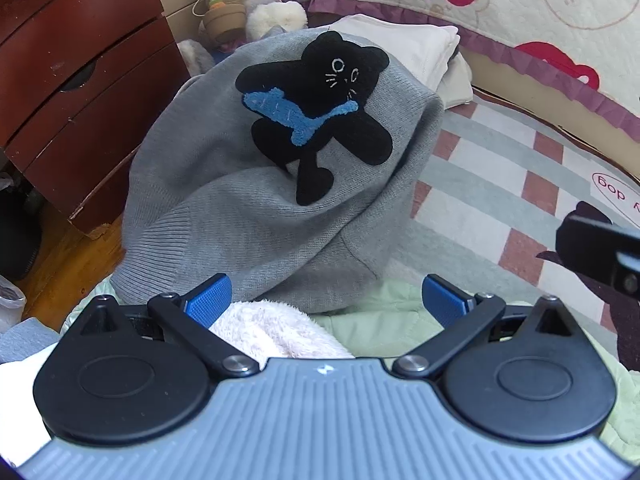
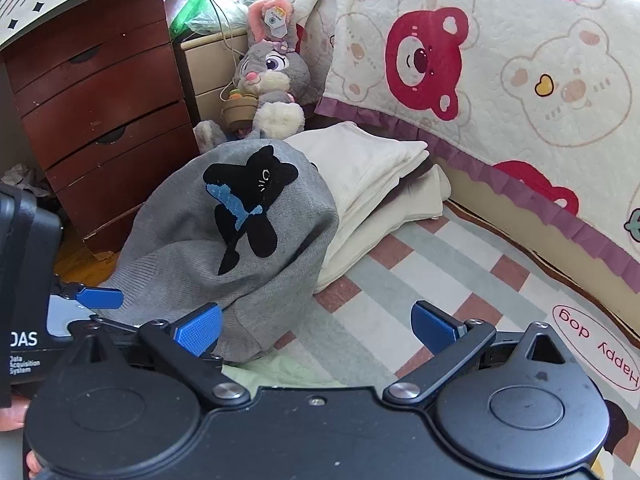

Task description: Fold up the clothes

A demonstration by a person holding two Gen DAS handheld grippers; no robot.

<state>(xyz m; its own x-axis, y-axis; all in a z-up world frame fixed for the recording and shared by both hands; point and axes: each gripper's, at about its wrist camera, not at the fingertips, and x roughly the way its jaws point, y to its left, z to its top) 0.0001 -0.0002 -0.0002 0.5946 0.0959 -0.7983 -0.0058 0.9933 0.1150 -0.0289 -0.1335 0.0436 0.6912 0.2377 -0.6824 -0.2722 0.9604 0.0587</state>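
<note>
A folded grey knit sweater (image 1: 256, 208) with a black cat patch holding a blue fish (image 1: 316, 112) lies on the bed, leaning on a stack of folded cream clothes (image 1: 424, 48). It also shows in the right wrist view (image 2: 224, 248), with the cream stack (image 2: 384, 184) behind it. My left gripper (image 1: 326, 300) is open and empty just in front of the sweater, above a pale pink fluffy garment (image 1: 272, 332) and a light green garment (image 1: 384, 320). My right gripper (image 2: 316, 324) is open and empty at the sweater's near right corner.
The bed has a checked sheet (image 2: 420, 280) and a bear-print quilt (image 2: 480, 72) along the right. A red-brown drawer unit (image 2: 100, 120) stands left of the bed, with a grey plush rabbit (image 2: 272, 76) at the head. The left gripper's body (image 2: 28, 280) sits at the left.
</note>
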